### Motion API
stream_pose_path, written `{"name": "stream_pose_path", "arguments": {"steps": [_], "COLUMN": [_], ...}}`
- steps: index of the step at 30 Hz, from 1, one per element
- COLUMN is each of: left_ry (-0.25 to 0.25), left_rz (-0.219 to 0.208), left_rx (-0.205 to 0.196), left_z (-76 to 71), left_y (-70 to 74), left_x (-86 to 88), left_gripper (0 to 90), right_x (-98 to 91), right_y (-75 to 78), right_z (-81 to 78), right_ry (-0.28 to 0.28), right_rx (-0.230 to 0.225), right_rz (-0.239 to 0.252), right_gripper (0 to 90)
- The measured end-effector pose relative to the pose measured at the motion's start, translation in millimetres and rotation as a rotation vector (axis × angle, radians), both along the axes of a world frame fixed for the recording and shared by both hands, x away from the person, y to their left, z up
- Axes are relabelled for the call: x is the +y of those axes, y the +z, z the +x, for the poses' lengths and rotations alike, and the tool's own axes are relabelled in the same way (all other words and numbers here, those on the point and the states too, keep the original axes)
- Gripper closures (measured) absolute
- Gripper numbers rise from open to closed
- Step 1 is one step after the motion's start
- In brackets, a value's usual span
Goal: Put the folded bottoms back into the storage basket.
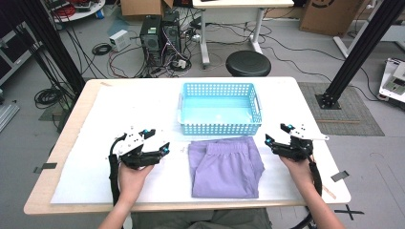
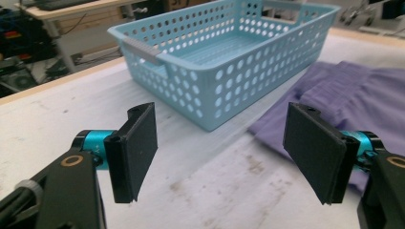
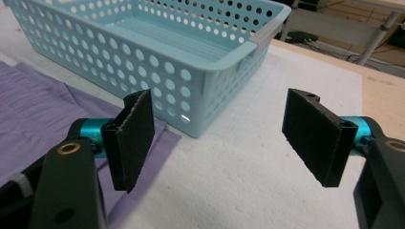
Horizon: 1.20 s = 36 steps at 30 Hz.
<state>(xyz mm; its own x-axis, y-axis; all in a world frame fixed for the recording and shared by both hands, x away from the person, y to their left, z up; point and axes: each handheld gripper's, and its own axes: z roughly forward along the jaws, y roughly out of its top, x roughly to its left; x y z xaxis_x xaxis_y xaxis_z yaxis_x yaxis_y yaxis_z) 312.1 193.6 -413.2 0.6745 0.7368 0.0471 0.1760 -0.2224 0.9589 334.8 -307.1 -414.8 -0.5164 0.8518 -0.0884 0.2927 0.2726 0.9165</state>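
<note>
A folded pair of purple shorts [image 1: 225, 164] lies on the white table cover, just in front of an empty light-blue perforated basket [image 1: 219, 129]. My left gripper [image 1: 157, 141] rests left of the shorts, jaws wide apart with nothing between them. In the left gripper view the gripper [image 2: 224, 152] faces the basket's corner [image 2: 210, 102], with the shorts [image 2: 353, 100] at the right. On the other side of the shorts my right gripper [image 1: 278, 133] is open and empty too. Its own view has the gripper [image 3: 224, 143] before the basket [image 3: 157, 71] and the purple shorts [image 3: 33, 114] at the left.
The wooden table edge [image 1: 62, 138] frames the white cover. Beyond the table stand a black stool [image 1: 248, 62], computer towers [image 1: 160, 36] with cables, and a desk. Black frame posts rise at both far sides.
</note>
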Motion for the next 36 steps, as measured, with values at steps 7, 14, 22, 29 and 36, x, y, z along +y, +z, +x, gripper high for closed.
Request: {"name": "stream_pose_path", "arguments": {"steps": [7,14,22,29,36], "left_ry": [-0.004,-0.046,-0.084,-0.12,-0.081], "left_rz": [0.036,-0.017,-0.022,0.03,0.054], "left_rx": [-0.011,0.101,0.137,0.171,0.247], "left_z": [-5.3,-5.8,-21.7,-39.8,-41.2], "left_y": [-1.6,-3.4,-3.7,-9.7,-19.0], "left_x": [-11.3,-23.5,-47.1,-81.0,-93.9], "left_gripper": [27.7,28.3,28.3,31.1,31.3], "right_x": [7.1,8.3,11.6,28.9,47.6], "right_y": [1.2,1.2,-1.5,-4.3,-9.9], "right_z": [-12.2,-29.5,-43.1,-56.7,-67.2], "right_ry": [0.012,0.005,0.012,0.037,0.088], "right_rx": [0.003,-0.007,0.025,0.032,0.085], "right_rz": [-0.013,-0.009,0.037,0.006,-0.006], "right_gripper": [27.2,27.2,25.8,25.7,25.7]}}
